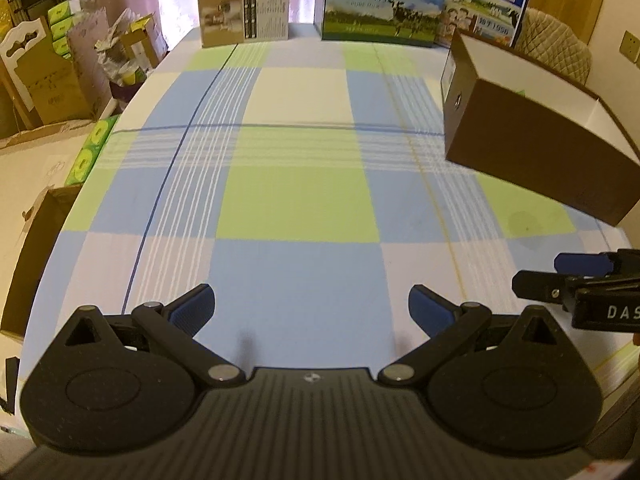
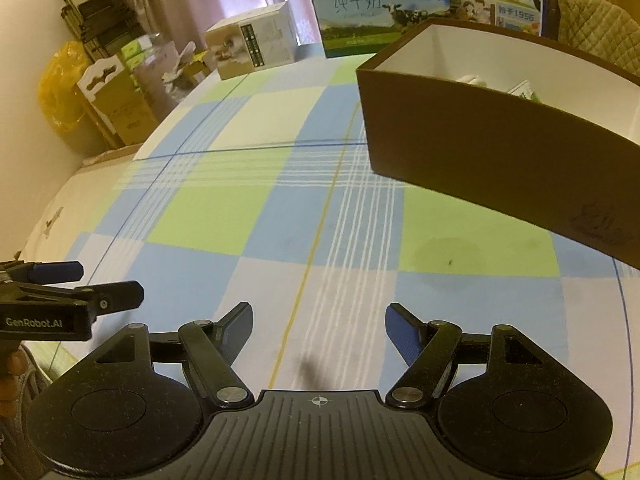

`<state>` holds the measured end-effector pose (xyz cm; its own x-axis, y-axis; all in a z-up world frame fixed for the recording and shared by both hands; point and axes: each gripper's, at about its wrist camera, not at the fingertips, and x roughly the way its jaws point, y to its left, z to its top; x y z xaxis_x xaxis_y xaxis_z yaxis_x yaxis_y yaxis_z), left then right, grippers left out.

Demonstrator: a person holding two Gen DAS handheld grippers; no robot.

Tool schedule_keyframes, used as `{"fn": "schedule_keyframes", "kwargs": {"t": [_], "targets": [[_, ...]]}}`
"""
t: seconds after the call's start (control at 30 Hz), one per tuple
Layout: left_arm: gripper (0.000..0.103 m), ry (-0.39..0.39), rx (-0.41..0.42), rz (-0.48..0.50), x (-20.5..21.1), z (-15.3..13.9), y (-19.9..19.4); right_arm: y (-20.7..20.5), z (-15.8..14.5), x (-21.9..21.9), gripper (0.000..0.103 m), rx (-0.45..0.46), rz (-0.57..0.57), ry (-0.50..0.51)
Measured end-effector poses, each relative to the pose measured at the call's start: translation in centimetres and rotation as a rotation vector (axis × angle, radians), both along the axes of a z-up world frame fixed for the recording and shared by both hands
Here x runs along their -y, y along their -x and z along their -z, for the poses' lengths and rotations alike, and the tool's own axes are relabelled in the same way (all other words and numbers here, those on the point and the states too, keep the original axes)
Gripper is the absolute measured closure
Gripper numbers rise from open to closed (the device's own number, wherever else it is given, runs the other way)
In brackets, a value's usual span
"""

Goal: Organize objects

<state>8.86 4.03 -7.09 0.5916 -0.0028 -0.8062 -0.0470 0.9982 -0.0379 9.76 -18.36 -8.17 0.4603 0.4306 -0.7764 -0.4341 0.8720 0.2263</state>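
brown box [image 2: 496, 136]: open-topped, white inside, ahead and to the right of both tongs; long axis runs from near right to far left, one short end toward the far milk cartons. small pale items inside, too hidden to name.
checked tablecloth [image 1: 296, 200]: under everything.
left gripper [image 1: 310, 310]: jaws spread wide, empty, low over the cloth.
right gripper [image 2: 319, 330]: jaws spread wide, empty, just beside the left.
milk cartons [image 1: 380, 4]: upright, far edge.
beige carton [image 1: 244, 10]: far left of them.
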Motion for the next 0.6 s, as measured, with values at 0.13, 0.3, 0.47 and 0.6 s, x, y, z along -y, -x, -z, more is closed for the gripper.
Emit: {"fn": "schedule_keyframes", "kwargs": {"t": [0.13,0.3,0.47,0.6], "targets": [[0.001,0.006,-0.023,-0.007,-0.26,0.48,-0.02,0.08,0.42,-0.43,0.033,-0.009,-0.012,0.007],[0.001,0.004,-0.032,-0.002,-0.09,0.74,-0.06,0.03,0.62,-0.57,0.033,-0.012,-0.016,0.007],[0.001,-0.001,-0.040,0.007,0.22,0.97,-0.27,-0.03,0.62,-0.55,0.033,-0.016,-0.015,0.005],[0.001,0.000,-0.043,0.011,0.27,1.08,-0.34,-0.11,0.70,-0.61,0.033,-0.019,-0.018,0.007]]}}
